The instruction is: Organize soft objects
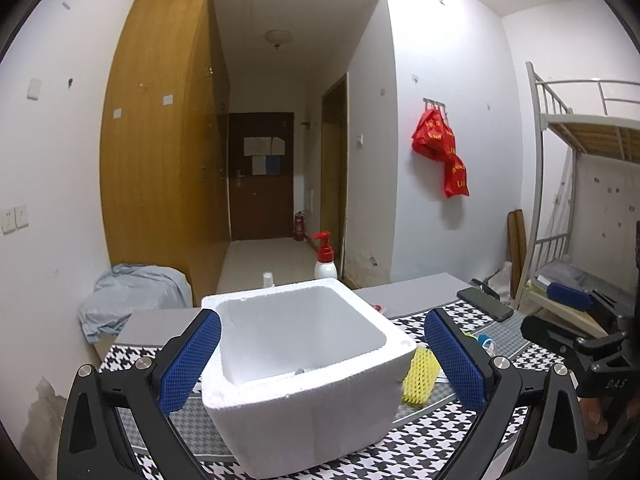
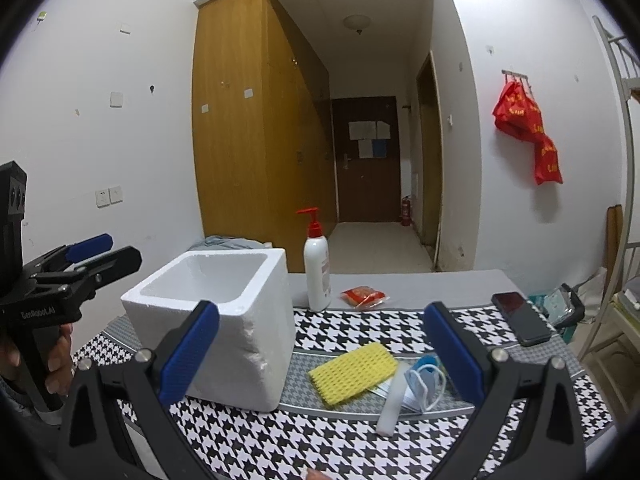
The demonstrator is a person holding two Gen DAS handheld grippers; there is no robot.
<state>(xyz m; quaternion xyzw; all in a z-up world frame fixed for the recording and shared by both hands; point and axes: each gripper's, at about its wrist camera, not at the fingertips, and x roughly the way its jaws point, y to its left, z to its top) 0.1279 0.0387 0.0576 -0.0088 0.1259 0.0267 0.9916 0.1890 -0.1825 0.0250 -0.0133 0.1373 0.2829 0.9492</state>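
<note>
left wrist claw: left gripper (image 1: 322, 364) spread wide, empty, its pads on either side of the foam box (image 1: 304, 380)
left wrist soft thing: yellow foam net (image 1: 420, 378) just right of the box on the houndstooth cloth (image 1: 460, 440)
right wrist claw: right gripper (image 2: 322, 354) spread wide, empty
right wrist soft things: yellow foam net (image 2: 352, 372), white foam strip (image 2: 394, 400) and face mask (image 2: 424, 384) lying on the cloth right of the foam box (image 2: 224, 320)

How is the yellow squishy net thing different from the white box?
The yellow foam net is bright yellow; the foam box is plain white. The yellow foam net lies flat on the checked cloth, while the foam box stands upright with its open top up. The yellow foam net has a holey mesh surface; the foam box has solid walls. The foam box looks far bigger. Both rest on the same cloth, side by side, untouched.
</note>
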